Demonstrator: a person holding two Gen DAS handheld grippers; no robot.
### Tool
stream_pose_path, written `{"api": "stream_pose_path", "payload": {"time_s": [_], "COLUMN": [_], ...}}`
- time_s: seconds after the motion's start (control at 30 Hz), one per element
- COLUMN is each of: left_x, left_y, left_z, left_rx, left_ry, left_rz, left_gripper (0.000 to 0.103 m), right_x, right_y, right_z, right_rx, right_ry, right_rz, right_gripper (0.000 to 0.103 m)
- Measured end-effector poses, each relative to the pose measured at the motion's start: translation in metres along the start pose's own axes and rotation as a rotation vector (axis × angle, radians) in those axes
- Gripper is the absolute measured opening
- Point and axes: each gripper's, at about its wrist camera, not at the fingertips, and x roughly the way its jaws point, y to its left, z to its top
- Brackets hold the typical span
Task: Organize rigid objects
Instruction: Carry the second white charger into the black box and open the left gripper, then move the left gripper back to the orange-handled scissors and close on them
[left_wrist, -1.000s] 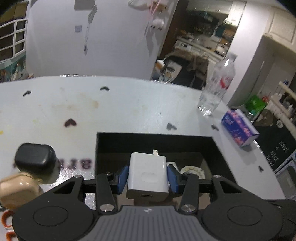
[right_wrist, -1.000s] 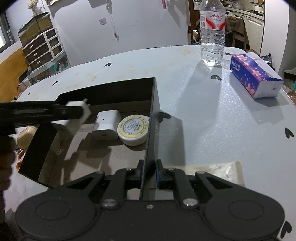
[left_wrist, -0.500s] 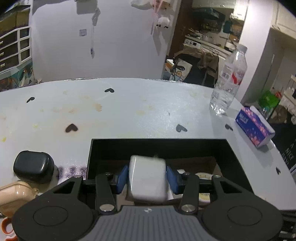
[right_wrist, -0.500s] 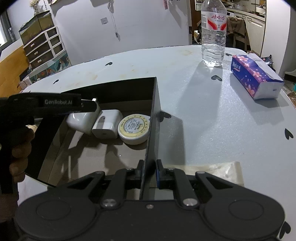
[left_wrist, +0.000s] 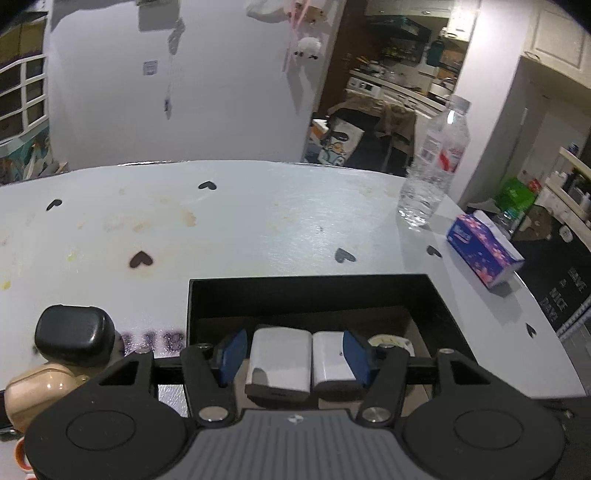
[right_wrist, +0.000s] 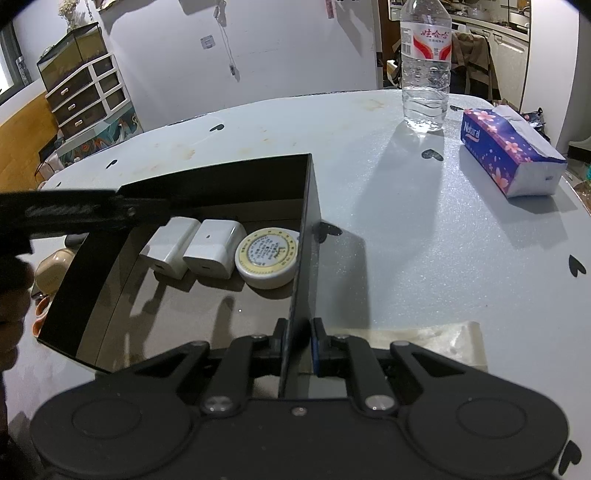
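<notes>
A black open box (right_wrist: 236, 177) sits on the white table. Inside lie two white chargers side by side, one (right_wrist: 168, 247) on the left and one (right_wrist: 214, 248) beside it, then a round white tin (right_wrist: 266, 256). My left gripper (left_wrist: 291, 354) is open above the box, with both chargers (left_wrist: 279, 362) (left_wrist: 332, 360) showing between its blue pads. It holds nothing. My right gripper (right_wrist: 299, 341) is shut on the box's right wall (right_wrist: 304, 258). A black case (left_wrist: 74, 336) and a beige case (left_wrist: 37, 391) lie on the table left of the box.
A water bottle (right_wrist: 425, 66) and a purple tissue pack (right_wrist: 511, 155) stand at the far right of the table. An orange-rimmed object (left_wrist: 20, 454) shows at the lower left. A taped patch (right_wrist: 424, 339) lies by the right gripper.
My left gripper lowered the white charger into the box, opened and let it go. The charger now lies beside the other one. The right gripper stayed shut on the wall.
</notes>
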Motion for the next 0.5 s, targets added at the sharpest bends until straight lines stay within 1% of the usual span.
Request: {"api": "stream_pose_path", "payload": {"time_s": [0.07, 0.23, 0.3, 0.4, 0.5], "left_x": [-0.008, -0.027, -0.035, -0.048, -0.059], "left_y": [0.0, 0.004, 0.005, 0.005, 0.006], "left_z": [-0.003, -0.011, -0.015, -0.022, -0.028], "left_rx": [0.018, 0.043, 0.06, 0.092, 0.112], "left_ry": [-0.001, -0.004, -0.008, -0.023, -0.031], "left_rz": [-0.004, -0.015, -0.02, -0.032, -0.05], "left_gripper": [0.061, 0.072, 0.087, 0.096, 0.101], "right_x": [0.0, 0.0, 0.0, 0.0, 0.0], "right_y": [0.0, -0.001, -0.001, -0.002, -0.001], "right_z": [0.0, -0.001, -0.001, -0.001, -0.002], "right_rx": [0.001, 0.005, 0.007, 0.01, 0.011], "right_ry": [-0.001, -0.005, -0.006, -0.006, -0.006], "right_rz": [0.001, 0.002, 0.001, 0.0, -0.004], "right_gripper": [0.013, 0.013, 0.013, 0.013, 0.013]}}
